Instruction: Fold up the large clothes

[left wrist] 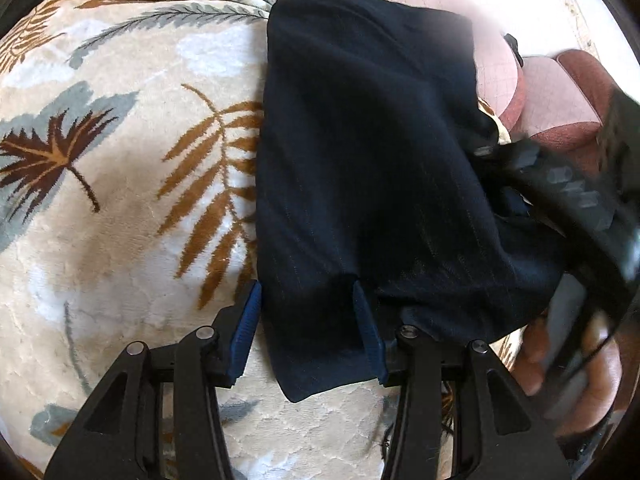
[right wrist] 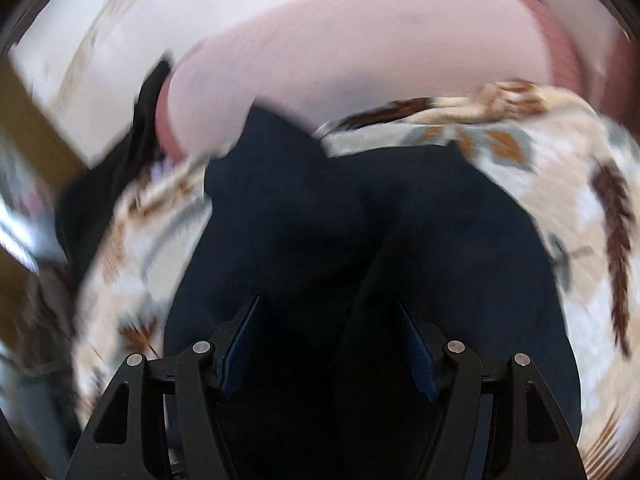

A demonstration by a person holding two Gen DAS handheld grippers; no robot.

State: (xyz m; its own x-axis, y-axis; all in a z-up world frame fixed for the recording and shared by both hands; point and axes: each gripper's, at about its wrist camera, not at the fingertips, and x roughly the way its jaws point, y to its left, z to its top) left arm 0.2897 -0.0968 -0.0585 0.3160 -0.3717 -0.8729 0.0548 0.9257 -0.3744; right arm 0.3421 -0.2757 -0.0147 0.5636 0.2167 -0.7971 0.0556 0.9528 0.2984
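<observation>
A dark navy pinstriped garment (left wrist: 368, 152) lies folded on a cream blanket with leaf patterns (left wrist: 120, 160). My left gripper (left wrist: 306, 292) is open, its blue pads on either side of the garment's near corner. The right gripper (left wrist: 532, 176) shows blurred at the garment's right edge, with the person's hand (left wrist: 560, 360) below it. In the right wrist view my right gripper (right wrist: 326, 306) is open just over the navy garment (right wrist: 440, 232), which fills the gap between its fingers. That view is motion-blurred.
A pink cushioned seat (left wrist: 560, 92) lies beyond the blanket at the right. In the right wrist view a pink cushion (right wrist: 340, 52) and a dark cloth (right wrist: 132, 148) lie beyond the blanket (right wrist: 580, 184).
</observation>
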